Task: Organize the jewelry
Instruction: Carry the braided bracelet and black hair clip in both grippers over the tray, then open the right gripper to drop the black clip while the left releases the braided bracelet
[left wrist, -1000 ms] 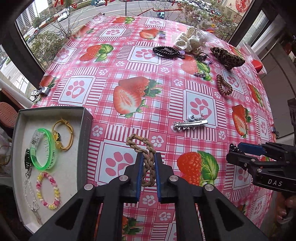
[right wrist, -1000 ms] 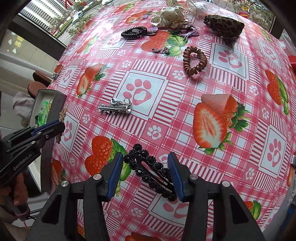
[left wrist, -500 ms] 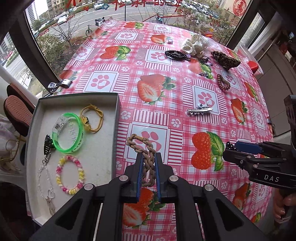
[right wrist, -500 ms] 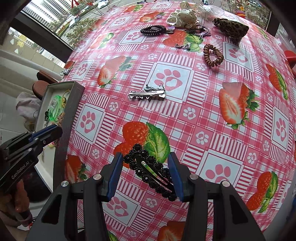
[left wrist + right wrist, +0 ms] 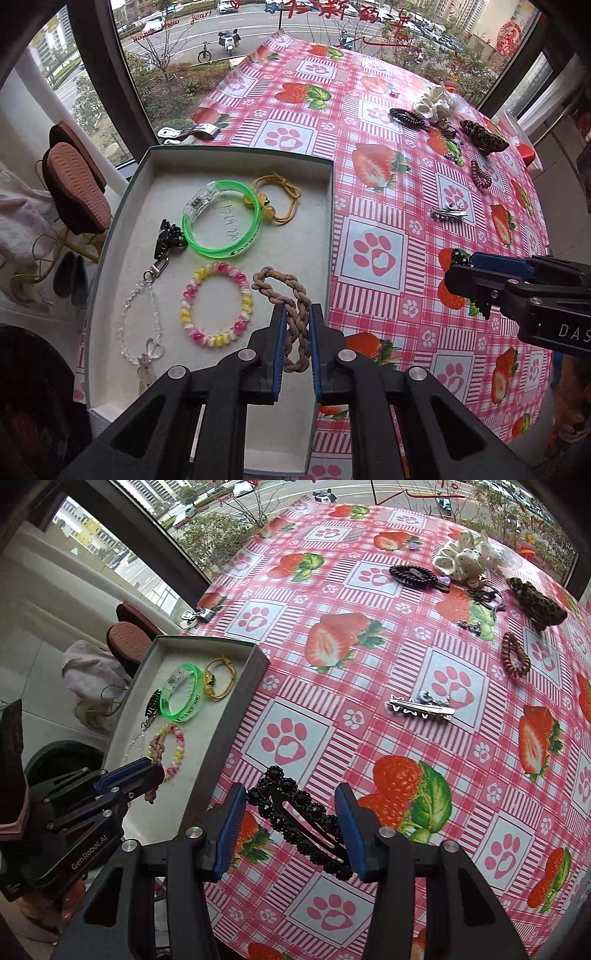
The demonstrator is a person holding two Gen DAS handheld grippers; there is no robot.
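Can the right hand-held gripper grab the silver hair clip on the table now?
Probably not yet: the right hand-held gripper already holds a black beaded hair clip, though nothing blocks the silver hair clip.

Tray (image 5: 325,229) right half bare; green bangle (image 5: 221,221), bead bracelet (image 5: 216,302) crowd left.

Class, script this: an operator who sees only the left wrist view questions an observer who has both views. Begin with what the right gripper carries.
Operator: I see only the side of the right gripper. What is in it?
Observer: The right gripper holds a black beaded snap hair clip, lying slantwise between its blue pads.
Operator: Is that clip over the box?
Observer: No. Behind the clip lies the pink strawberry-print tablecloth, just beside the grey cardboard box's wall.
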